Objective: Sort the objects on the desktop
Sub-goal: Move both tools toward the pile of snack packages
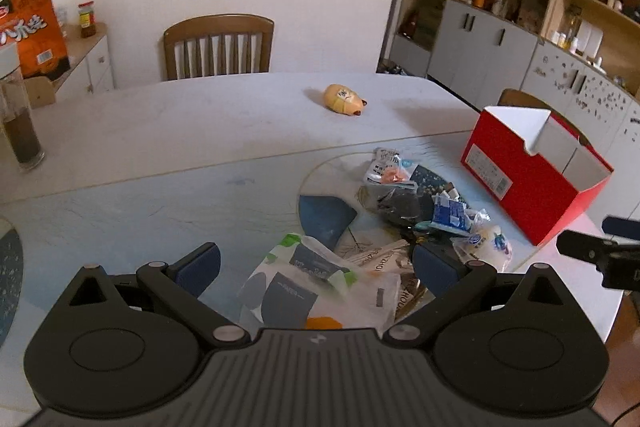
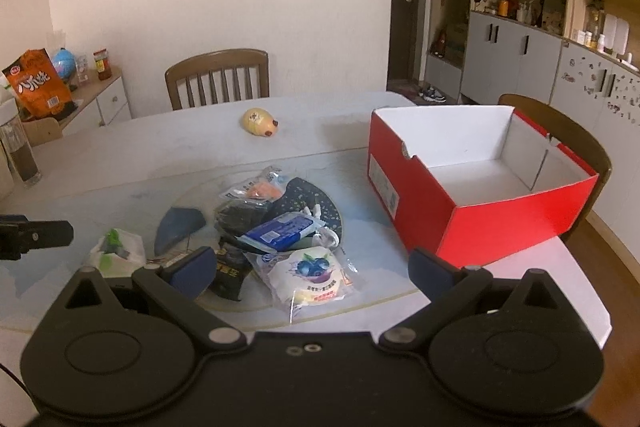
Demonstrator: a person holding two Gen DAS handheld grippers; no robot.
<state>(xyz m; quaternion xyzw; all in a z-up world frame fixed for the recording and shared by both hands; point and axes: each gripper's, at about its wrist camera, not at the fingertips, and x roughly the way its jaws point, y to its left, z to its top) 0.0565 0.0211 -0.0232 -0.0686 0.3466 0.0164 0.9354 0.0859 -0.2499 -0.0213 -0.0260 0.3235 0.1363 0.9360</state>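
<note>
Both grippers, left [image 1: 316,267] and right [image 2: 310,269], spread wide, nothing held. Snack packets [image 2: 276,227] heaped just left of red box [image 2: 472,223]; box looks empty, far corner hidden.

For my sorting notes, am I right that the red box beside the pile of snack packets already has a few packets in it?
Not quite: the red box is empty; the right wrist view shows its bare white inside. It does stand beside the pile of snack packets on the table.
</note>
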